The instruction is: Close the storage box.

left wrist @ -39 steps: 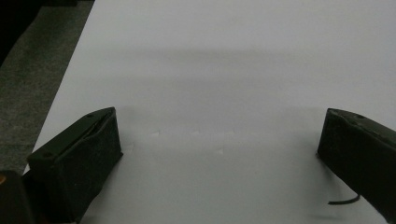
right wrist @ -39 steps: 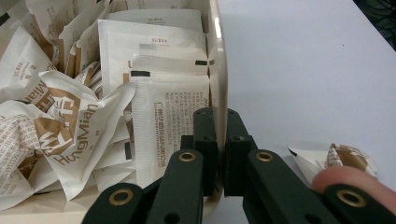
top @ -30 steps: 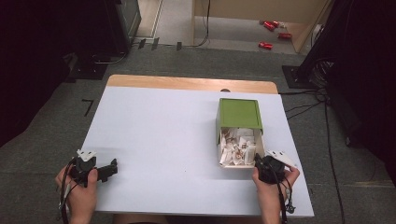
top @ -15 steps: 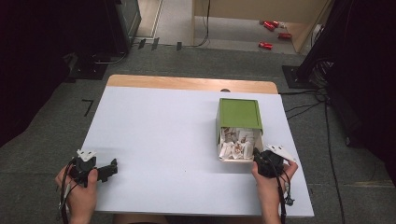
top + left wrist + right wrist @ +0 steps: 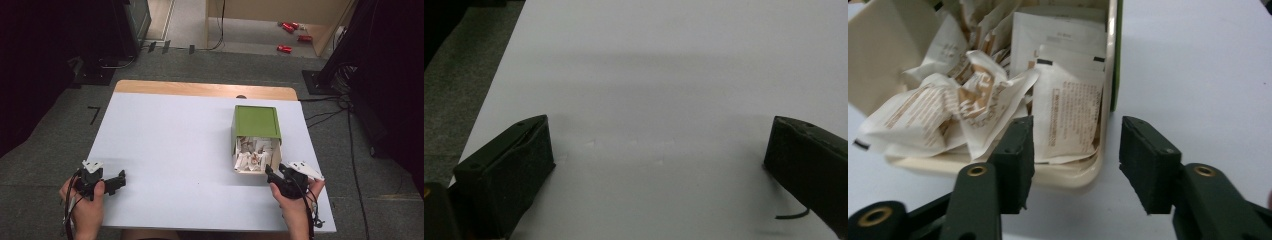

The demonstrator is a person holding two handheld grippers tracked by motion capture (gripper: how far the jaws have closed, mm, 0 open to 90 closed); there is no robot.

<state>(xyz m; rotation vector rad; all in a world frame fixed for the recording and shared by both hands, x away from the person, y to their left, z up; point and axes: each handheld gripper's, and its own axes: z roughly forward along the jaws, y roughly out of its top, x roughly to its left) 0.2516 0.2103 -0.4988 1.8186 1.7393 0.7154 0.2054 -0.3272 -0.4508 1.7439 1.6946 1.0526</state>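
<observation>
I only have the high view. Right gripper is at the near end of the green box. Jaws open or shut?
Observer: Open. In the right gripper view the right gripper has a clear gap between its jaws, nothing in it.
Operator: What's in the box? Just white blur here.
Observer: Paper sachets, white with brown print, several crumpled, piled in the cream tray of the green box.
Operator: Touching anything yet?
Observer: Can't tell for sure; one jaw overlaps a flat sachet at the tray's near rim, the other is outside the tray over the table.
Operator: Left gripper?
Observer: The left gripper is open over bare table.
</observation>
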